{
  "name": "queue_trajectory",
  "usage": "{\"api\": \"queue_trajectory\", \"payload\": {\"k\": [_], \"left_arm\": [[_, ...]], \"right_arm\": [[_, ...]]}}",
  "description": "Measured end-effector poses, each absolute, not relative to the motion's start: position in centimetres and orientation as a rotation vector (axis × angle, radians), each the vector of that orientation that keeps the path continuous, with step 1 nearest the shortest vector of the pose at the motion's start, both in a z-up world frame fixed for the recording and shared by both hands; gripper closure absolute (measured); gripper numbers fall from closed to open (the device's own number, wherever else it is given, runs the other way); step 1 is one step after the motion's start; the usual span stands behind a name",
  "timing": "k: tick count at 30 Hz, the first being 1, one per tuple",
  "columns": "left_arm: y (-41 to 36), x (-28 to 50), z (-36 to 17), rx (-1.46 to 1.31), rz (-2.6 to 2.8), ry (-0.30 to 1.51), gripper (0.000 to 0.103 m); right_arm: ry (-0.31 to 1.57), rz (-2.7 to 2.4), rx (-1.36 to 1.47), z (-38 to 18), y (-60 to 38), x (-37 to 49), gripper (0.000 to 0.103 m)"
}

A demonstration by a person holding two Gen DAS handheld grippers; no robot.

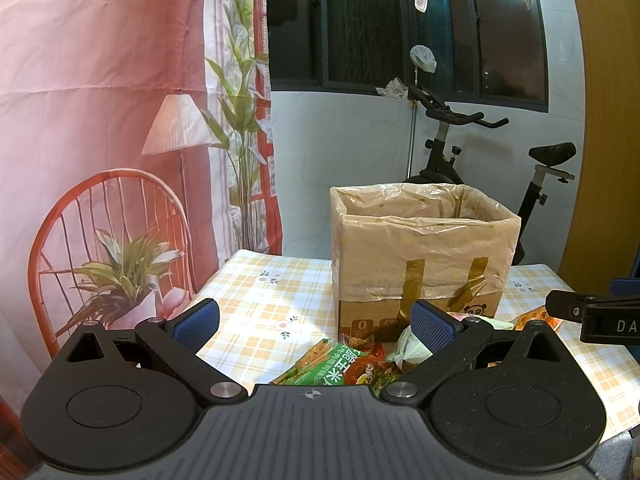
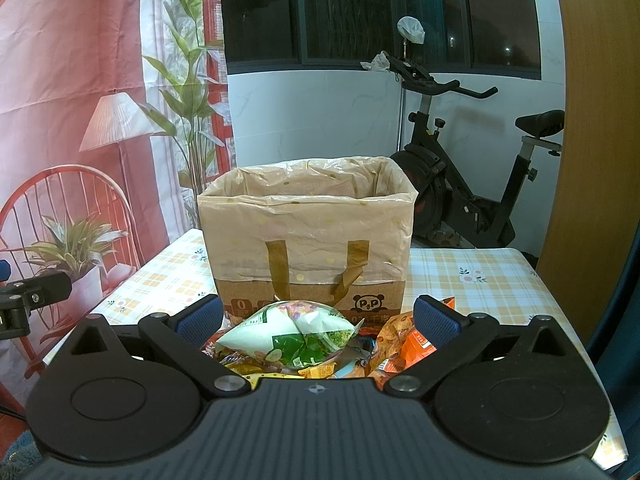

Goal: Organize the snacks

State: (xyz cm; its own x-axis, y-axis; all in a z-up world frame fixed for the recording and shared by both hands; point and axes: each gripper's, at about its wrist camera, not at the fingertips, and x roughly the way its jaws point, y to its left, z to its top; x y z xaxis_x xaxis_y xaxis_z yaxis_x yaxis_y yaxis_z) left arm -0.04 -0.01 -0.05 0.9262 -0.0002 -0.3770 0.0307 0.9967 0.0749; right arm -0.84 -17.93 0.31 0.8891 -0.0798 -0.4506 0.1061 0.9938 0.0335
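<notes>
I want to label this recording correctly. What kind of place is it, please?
Probably a room in a home, used for both dining and exercise. A table with a checked, flowered cloth holds a lined cardboard box and snack packets; an exercise bike stands behind, under a dark window.

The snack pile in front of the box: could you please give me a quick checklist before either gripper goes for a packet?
1. Left gripper open, empty: ok.
2. Right gripper open, empty: ok.
3. White-green packet lies on top of the pile, ahead of the right gripper: ok.
4. Lined cardboard box upright, top open: ok.
5. Space inside the box: cannot tell.
</notes>
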Motion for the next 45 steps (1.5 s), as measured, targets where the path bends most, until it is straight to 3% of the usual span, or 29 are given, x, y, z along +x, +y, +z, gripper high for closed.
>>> {"api": "queue_trajectory", "payload": {"k": [17,22,25,28,37,45], "left_arm": [[0.8,0.9,-0.6,0.059,-0.005,0.398,0.001],[2.4,4.2,-1.5,-0.001,0.091,0.414,0.001],[3.3,6.4,-2.6,-0.077,0.108,0.401,0.008],[4.7,8.2,-3.3,-0.066,0.090,0.321,0.009],[5.1,10.7,-10.0,-0.094,0.016,0.595,0.010],[4.8,13.0,-13.4,-0.317,-0.027,0.744,0.012]], "right_arm": [[0.484,-0.084,0.078,0.1,-18.1,-0.6,0.000],[0.412,-0.095,0.040,0.9,-19.8,1.1,0.000],[0.400,-0.110,0.050,0.4,-20.9,2.9,0.000],[0.405,-0.129,0.071,-1.3,-21.7,4.6,0.000],[0.446,-0.144,0.085,-6.7,-22.0,6.7,0.000],[0.453,-0.129,0.076,-8.4,-21.8,7.2,0.000]]}}
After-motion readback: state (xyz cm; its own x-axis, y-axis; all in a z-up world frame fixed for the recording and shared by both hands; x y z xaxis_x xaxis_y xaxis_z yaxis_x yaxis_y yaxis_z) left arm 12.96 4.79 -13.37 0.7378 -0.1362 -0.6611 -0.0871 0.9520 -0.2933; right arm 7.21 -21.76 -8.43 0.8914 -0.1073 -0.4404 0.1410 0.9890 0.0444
